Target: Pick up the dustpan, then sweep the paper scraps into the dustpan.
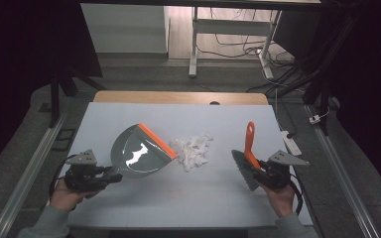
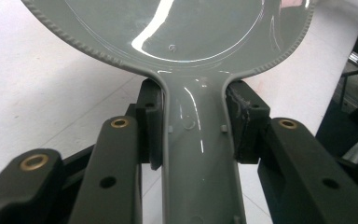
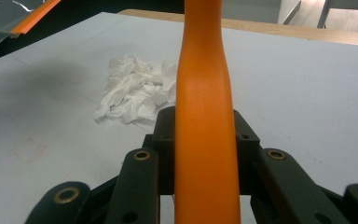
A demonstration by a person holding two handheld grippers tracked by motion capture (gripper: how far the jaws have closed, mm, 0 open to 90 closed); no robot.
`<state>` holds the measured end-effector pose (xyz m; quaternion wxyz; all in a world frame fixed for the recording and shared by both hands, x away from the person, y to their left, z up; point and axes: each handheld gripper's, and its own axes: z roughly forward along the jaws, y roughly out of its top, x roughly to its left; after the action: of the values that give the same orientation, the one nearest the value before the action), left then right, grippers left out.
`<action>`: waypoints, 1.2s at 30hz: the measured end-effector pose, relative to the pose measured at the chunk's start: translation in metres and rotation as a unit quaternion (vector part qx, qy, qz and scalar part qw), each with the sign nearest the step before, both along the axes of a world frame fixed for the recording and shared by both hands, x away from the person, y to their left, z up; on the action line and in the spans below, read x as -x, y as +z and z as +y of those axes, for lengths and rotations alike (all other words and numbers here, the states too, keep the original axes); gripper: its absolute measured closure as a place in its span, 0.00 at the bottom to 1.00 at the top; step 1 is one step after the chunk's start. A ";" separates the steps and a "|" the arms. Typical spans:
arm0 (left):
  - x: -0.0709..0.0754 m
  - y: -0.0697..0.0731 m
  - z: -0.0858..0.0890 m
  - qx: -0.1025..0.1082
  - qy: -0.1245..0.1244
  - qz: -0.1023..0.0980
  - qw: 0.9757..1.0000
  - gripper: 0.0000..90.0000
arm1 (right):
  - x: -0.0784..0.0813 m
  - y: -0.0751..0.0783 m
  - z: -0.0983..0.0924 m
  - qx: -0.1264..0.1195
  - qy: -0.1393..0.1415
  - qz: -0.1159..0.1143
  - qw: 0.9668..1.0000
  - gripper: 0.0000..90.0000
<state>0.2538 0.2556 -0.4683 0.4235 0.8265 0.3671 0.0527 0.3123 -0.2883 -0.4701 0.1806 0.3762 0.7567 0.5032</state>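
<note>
Sweeping is set up: left gripper [image 1: 110, 177] clamps the dustpan [image 1: 140, 151] handle, right gripper [image 1: 256, 167] clamps the brush [image 1: 248, 144]. Next, brush the paper [image 1: 192, 150] ahead into the pan.

In the left gripper view, the dustpan [image 2: 168, 28] is cut off by the top edge and its handle by the bottom edge. In the right gripper view, the brush [image 3: 205, 116] handle is cut at top and bottom, and its bristles are hidden.
</note>
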 end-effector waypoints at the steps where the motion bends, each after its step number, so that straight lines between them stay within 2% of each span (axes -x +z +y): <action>1: 0.000 -0.001 -0.002 0.000 -0.003 0.002 1.000 0.68 | 0.000 0.000 0.000 -0.001 -0.001 0.001 1.000 0.78; 7: 0.000 -0.005 -0.012 -0.029 -0.032 0.016 0.999 0.68 | 0.000 0.000 -0.002 -0.004 -0.001 0.001 1.000 0.78; 14: 0.001 -0.008 -0.018 -0.044 -0.051 0.032 0.997 0.68 | -0.001 0.001 -0.003 -0.006 -0.001 0.000 1.000 0.78; 23: 0.000 -0.013 -0.023 -0.058 -0.063 0.041 0.995 0.68 | -0.001 0.001 -0.002 -0.006 0.000 0.001 1.000 0.78; 36: -0.001 -0.019 -0.027 -0.070 -0.062 0.048 0.994 0.68 | -0.009 0.006 0.006 -0.010 -0.001 -0.006 1.000 0.78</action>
<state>0.2543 0.2283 -0.4872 0.3485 0.8769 0.3309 0.0123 0.3209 -0.2822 -0.4636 0.1819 0.3758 0.7501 0.5129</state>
